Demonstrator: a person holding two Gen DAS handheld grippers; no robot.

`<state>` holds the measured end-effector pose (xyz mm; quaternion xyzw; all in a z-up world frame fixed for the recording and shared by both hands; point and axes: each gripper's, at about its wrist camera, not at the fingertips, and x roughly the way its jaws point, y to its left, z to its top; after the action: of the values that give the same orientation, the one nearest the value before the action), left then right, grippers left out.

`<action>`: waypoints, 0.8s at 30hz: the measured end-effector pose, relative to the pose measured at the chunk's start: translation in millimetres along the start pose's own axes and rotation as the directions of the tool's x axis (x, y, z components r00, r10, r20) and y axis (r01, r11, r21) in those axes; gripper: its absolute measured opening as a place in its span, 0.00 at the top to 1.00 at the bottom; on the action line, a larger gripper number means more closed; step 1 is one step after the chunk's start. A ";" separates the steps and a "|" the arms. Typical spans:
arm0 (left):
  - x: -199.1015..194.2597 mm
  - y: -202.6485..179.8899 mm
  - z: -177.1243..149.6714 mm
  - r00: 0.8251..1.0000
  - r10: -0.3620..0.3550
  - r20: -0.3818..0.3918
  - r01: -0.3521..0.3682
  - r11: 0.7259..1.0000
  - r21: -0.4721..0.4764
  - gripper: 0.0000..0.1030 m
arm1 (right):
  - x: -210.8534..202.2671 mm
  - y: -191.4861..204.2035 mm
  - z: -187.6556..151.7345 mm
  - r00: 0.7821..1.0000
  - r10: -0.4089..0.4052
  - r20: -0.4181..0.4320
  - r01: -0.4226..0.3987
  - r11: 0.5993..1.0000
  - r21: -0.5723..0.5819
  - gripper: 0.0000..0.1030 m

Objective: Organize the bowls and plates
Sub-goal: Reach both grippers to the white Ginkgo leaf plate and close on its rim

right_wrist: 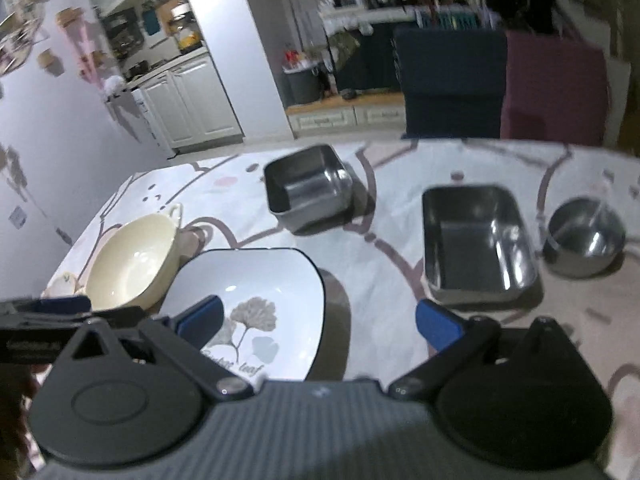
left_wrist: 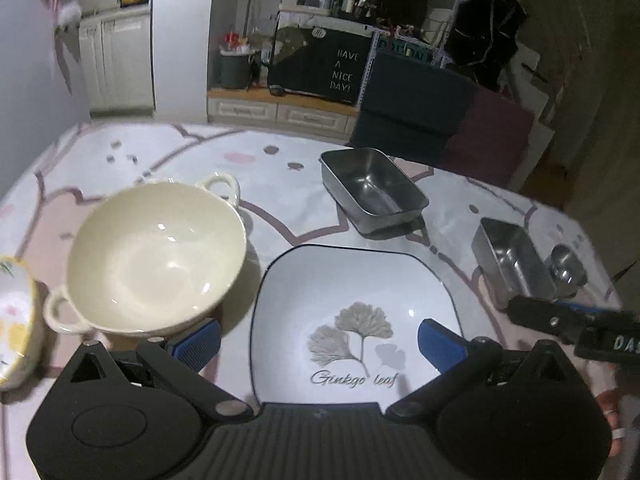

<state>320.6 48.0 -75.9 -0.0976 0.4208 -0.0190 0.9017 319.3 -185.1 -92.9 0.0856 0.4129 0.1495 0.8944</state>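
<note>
The surface [left_wrist: 280, 208] wears a white cloth with pink outlines. On it, the cream two-handled bowl [left_wrist: 156, 256] sits at the left, just beside the square white ginkgo-leaf plate [left_wrist: 352, 320]. Behind them a steel rectangular tray [left_wrist: 374, 188] stands apart; a second steel tray [right_wrist: 476, 240] lies to the right, next to a small round steel bowl [right_wrist: 584, 236]. A floral dish [left_wrist: 16, 320] peeks in at far left. Left gripper [left_wrist: 320, 340] hovers over the plate, jaws spread wide, holding nothing. Right gripper [right_wrist: 318, 322] likewise, jaws released at the plate's right edge.
</note>
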 end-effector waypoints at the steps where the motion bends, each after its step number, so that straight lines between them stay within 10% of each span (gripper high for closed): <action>1: 3.8 3.6 1.4 1.000 -0.005 -0.005 0.005 1.000 -0.019 0.00 | 4.7 -2.9 0.4 1.000 0.015 -0.003 -0.015 1.000 0.015 0.00; 9: 23.7 29.1 11.4 0.997 -0.067 -0.027 0.062 0.986 -0.158 0.00 | 46.5 -21.4 3.9 0.989 0.116 -0.088 -0.101 0.982 0.162 0.03; 24: 46.6 70.1 8.4 0.974 -0.224 -0.038 0.188 0.888 -0.420 0.00 | 89.4 -29.8 -12.3 0.952 0.197 -0.235 -0.104 0.929 0.356 0.82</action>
<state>353.7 112.6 -119.3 -0.3295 0.4407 -0.0290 0.8345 370.7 -182.6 -172.8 0.2492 0.5411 0.1548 0.7882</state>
